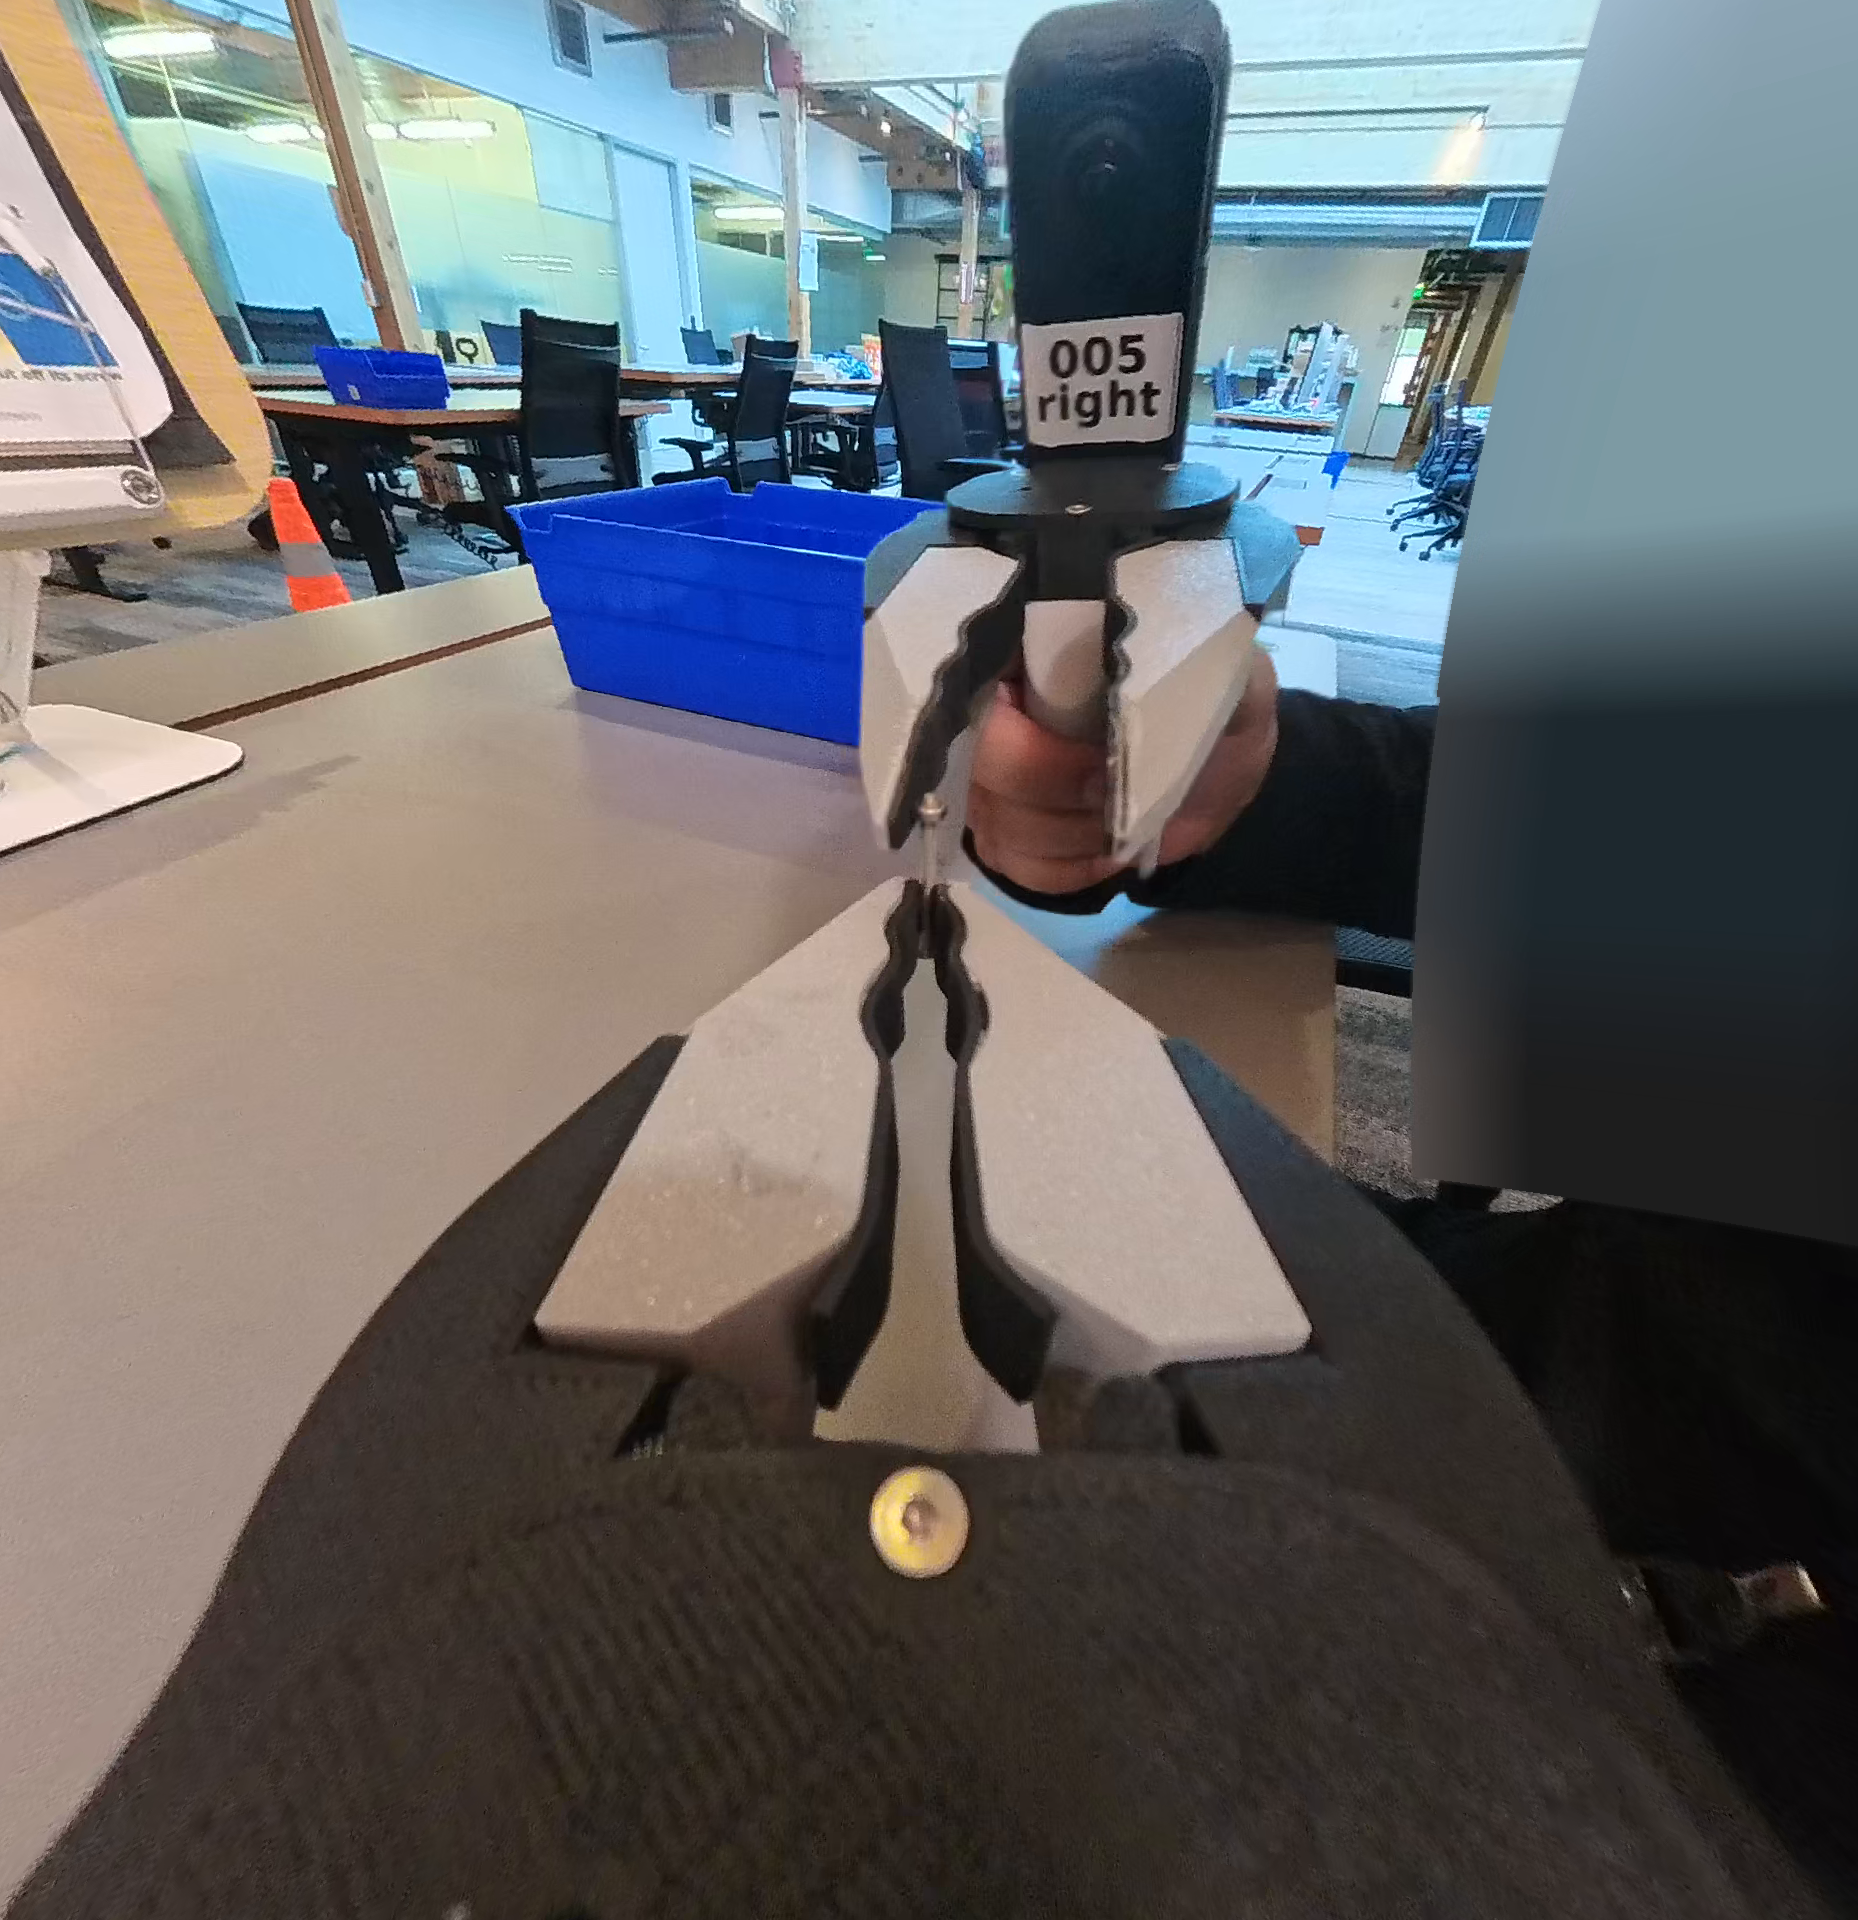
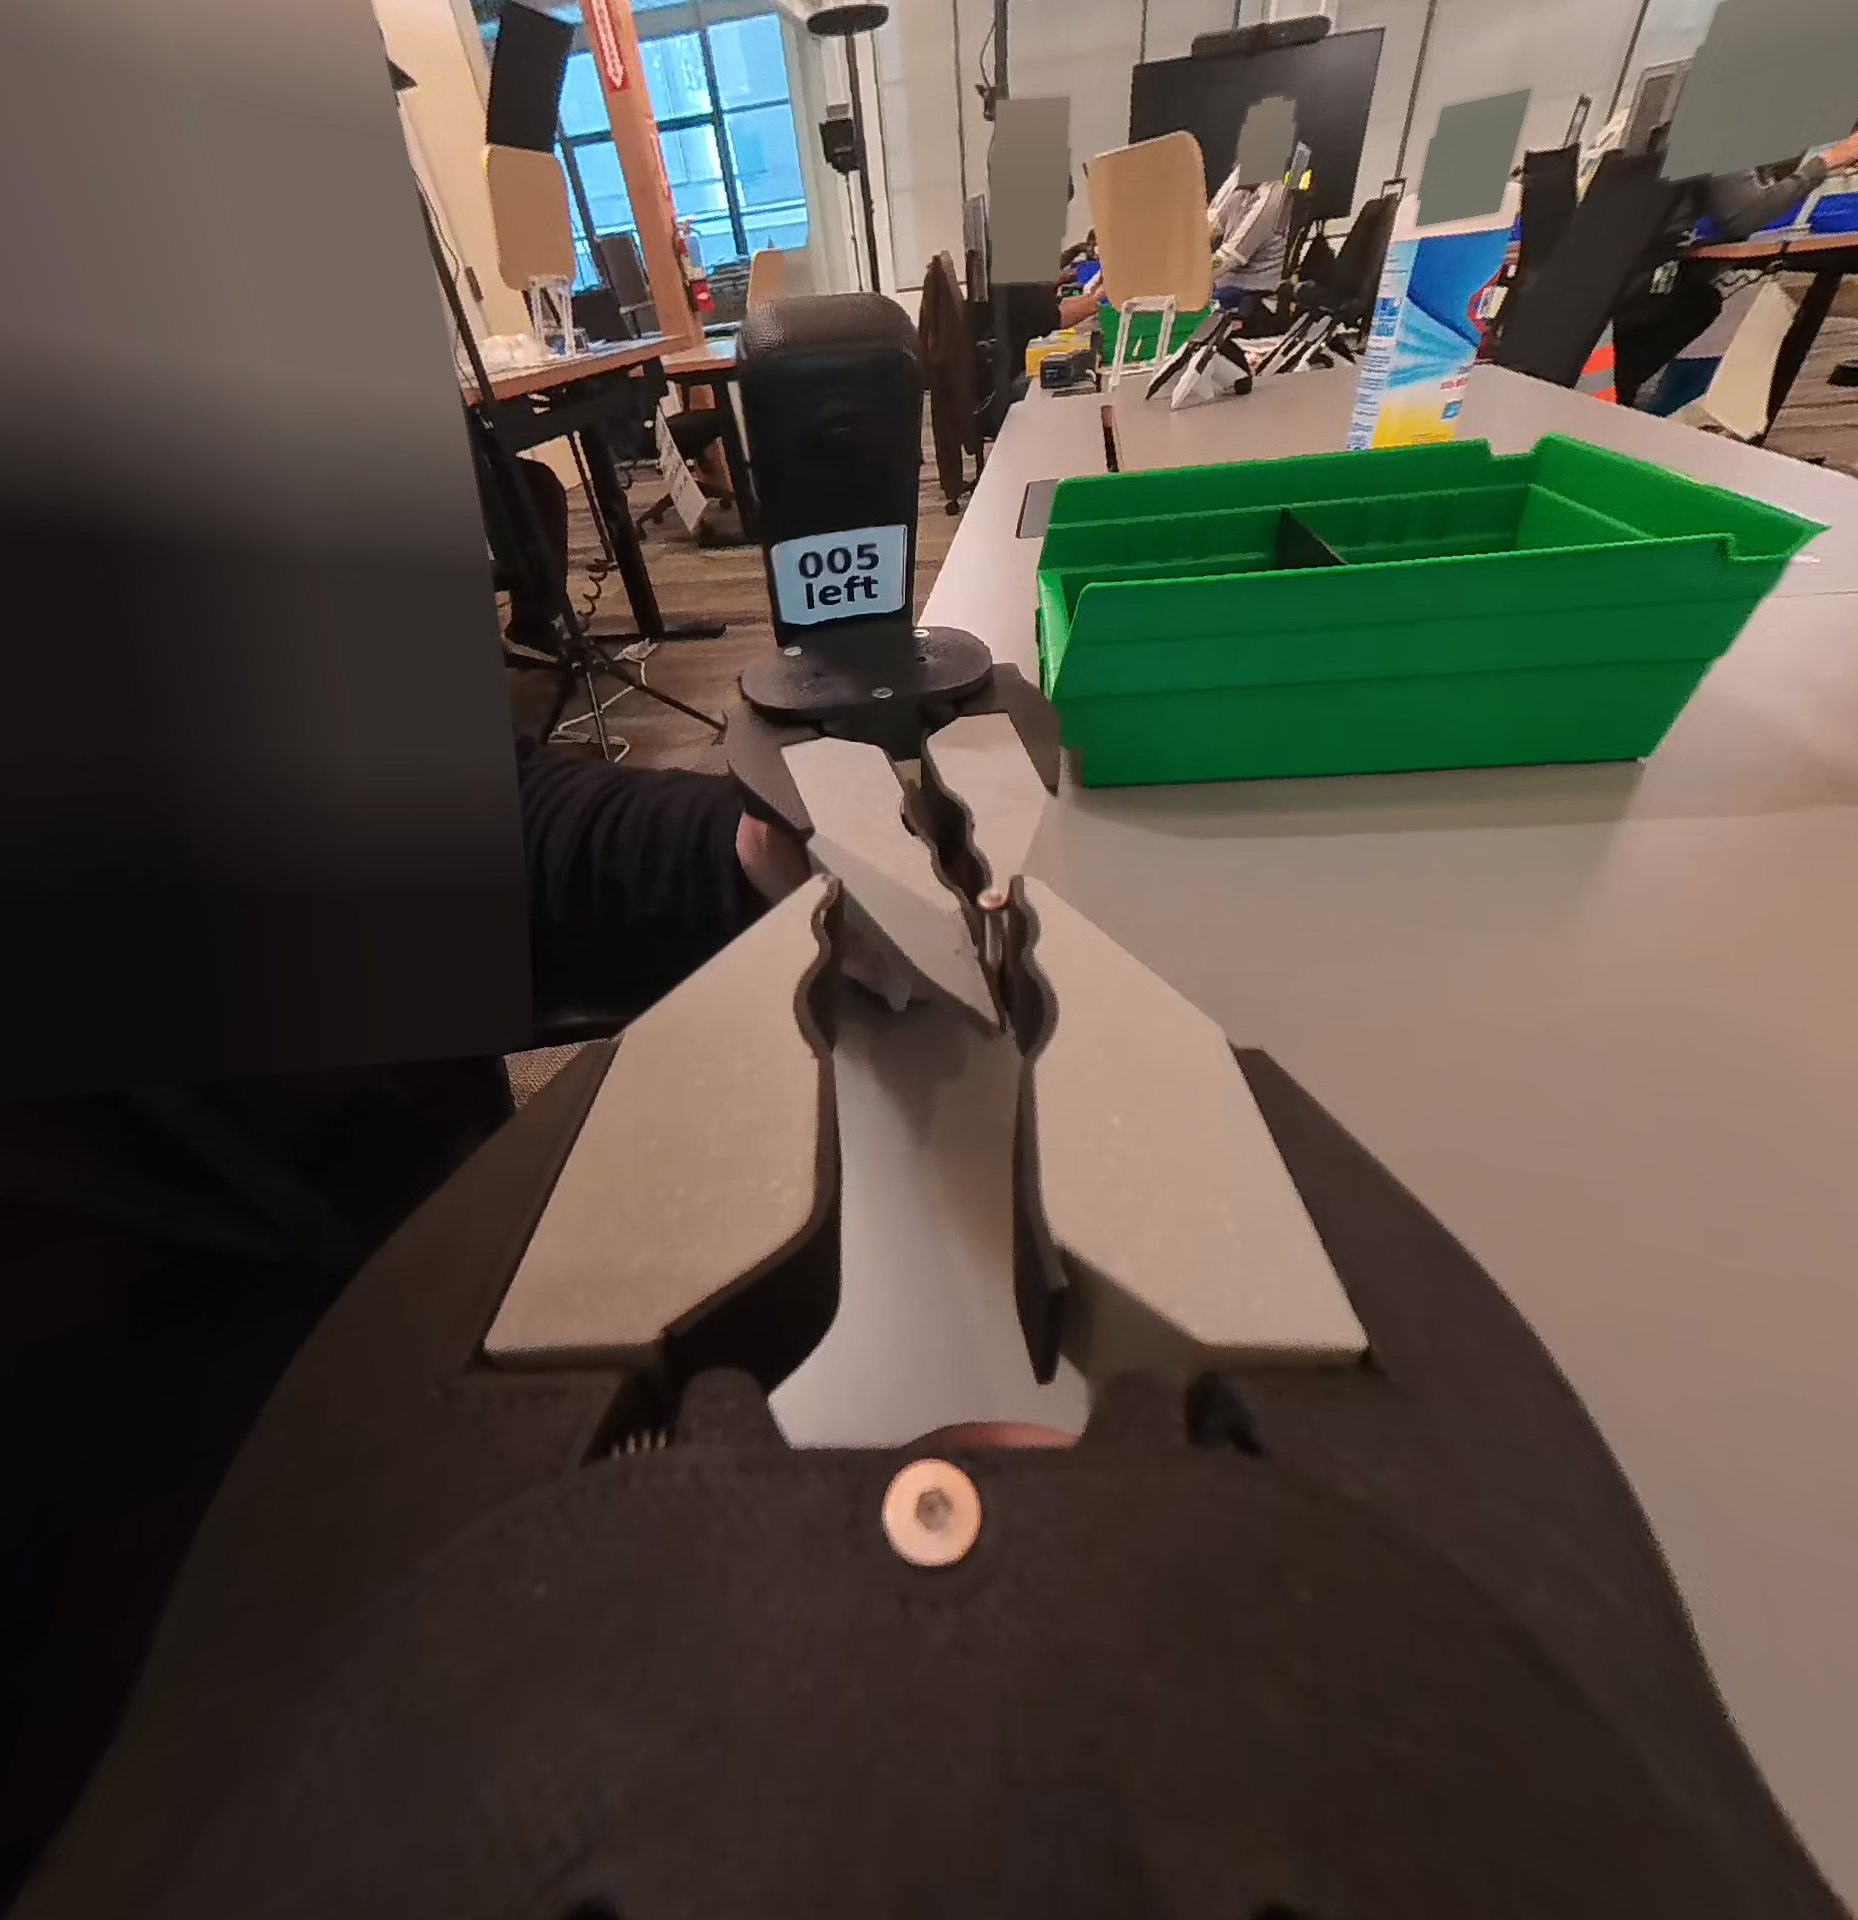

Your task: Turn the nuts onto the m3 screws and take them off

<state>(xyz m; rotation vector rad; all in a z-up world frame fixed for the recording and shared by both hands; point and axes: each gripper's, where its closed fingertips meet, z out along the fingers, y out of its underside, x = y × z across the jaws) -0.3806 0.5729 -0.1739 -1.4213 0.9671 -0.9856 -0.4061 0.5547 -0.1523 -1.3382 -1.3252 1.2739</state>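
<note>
My left gripper (image 1: 920, 912) is shut on the lower end of a thin m3 screw (image 1: 933, 847), which stands up out of its tips above the grey table (image 1: 385, 935). A small round piece (image 1: 933, 804) caps the screw; I cannot tell whether it is the head or a nut. My right gripper (image 2: 923, 899) is open, facing the left gripper (image 2: 992, 1008). The screw (image 2: 993, 935) lies against the inner pad of one of its fingers (image 2: 1029, 935). In the left wrist view the right gripper (image 1: 1018, 831) hangs just above the screw, held by a hand.
A blue bin (image 1: 696, 613) stands on the table behind the right gripper. A green bin with a divider (image 2: 1372, 665) stands on the table to the right in the right wrist view. A white stand with a sheet (image 1: 94, 769) sits at the left edge. My two grippers' fingertips are within a few centimetres of each other.
</note>
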